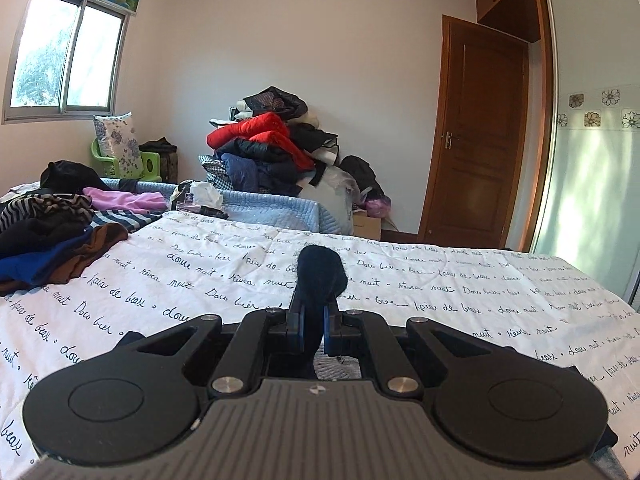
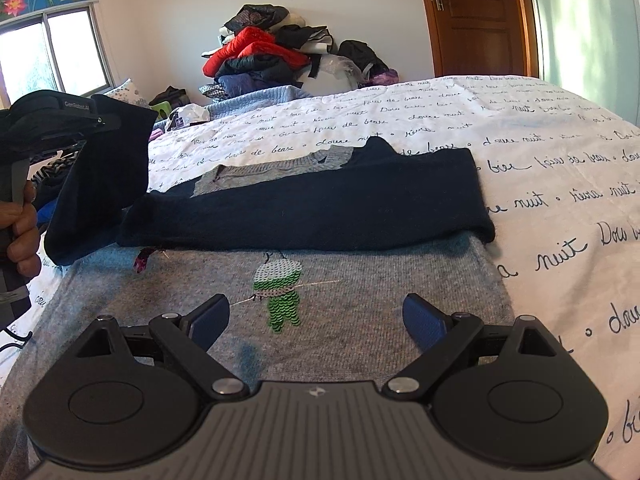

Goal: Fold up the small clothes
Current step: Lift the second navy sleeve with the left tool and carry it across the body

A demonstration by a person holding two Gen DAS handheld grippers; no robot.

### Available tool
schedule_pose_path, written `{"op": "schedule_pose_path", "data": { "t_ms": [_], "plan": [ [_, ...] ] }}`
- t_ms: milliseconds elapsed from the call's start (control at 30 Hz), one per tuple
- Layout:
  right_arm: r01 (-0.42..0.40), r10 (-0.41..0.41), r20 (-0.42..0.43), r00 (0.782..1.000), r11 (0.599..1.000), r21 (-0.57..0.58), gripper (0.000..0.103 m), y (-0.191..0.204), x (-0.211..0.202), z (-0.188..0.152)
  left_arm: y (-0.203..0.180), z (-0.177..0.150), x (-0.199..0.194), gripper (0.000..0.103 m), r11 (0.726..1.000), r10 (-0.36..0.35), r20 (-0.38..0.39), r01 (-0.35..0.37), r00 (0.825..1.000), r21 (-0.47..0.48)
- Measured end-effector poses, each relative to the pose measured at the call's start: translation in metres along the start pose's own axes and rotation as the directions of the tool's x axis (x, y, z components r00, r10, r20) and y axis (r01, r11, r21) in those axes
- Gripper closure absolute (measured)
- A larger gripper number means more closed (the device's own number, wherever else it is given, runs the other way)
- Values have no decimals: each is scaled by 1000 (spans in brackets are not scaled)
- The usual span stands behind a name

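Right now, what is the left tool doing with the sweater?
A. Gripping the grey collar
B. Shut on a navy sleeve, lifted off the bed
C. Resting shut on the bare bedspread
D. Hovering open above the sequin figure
B. The left tool is shut on the navy sleeve, which the right wrist view shows raised above the bedspread, while the right tool is open over the grey sweater.
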State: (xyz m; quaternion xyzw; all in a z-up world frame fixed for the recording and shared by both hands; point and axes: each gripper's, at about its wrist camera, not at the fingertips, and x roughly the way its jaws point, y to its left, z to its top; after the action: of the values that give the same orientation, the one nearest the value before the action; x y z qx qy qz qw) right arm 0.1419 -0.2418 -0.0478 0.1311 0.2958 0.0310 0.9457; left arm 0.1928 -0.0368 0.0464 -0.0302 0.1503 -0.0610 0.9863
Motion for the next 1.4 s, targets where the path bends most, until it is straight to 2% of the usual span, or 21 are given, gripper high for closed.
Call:
{"op": "schedule_pose_path", "data": {
  "t_ms": [167,533,967,1400],
  "plan": [
    [-2,2,11,1000,1000,-2,9,-2,-2,4,-17,-2,-2,94,999,-22,4,22,1000,24],
    [47,-48,-7,999,989,-140,9,11,-3,-2,-52,-10,-3,94,995,-87,-12,87,996,46],
    [48,-49,-3,999,992,-117,9,-1,-11,-5,-104,-13,-1,94,981,-177,-9,177,984,75],
    [52,-53,-13,998,993,-108,9,-10,-14,-8,-146,-38,17,94,959,-243,-93,254,965,128]
  ]
}}
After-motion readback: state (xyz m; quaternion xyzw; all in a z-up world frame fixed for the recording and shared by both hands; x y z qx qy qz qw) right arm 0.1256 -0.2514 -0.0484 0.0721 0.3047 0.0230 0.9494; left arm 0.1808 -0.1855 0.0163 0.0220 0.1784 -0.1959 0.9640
